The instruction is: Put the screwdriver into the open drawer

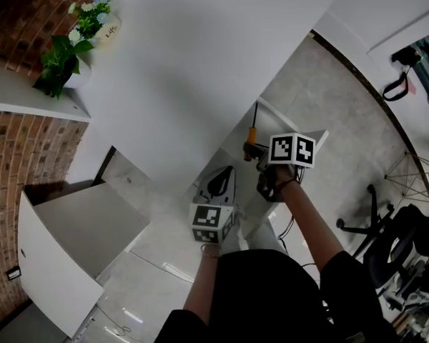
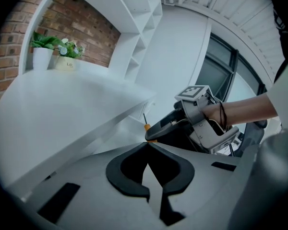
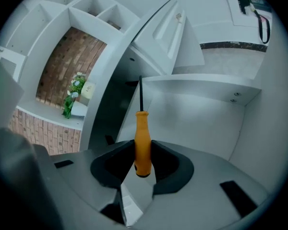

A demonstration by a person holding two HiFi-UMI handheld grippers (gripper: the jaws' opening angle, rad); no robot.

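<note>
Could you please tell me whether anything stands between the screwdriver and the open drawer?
Nothing visible does. The right claw holds the screwdriver by its orange handle, tip pointing toward the open drawer, whose white inside looks bare ahead.
</note>
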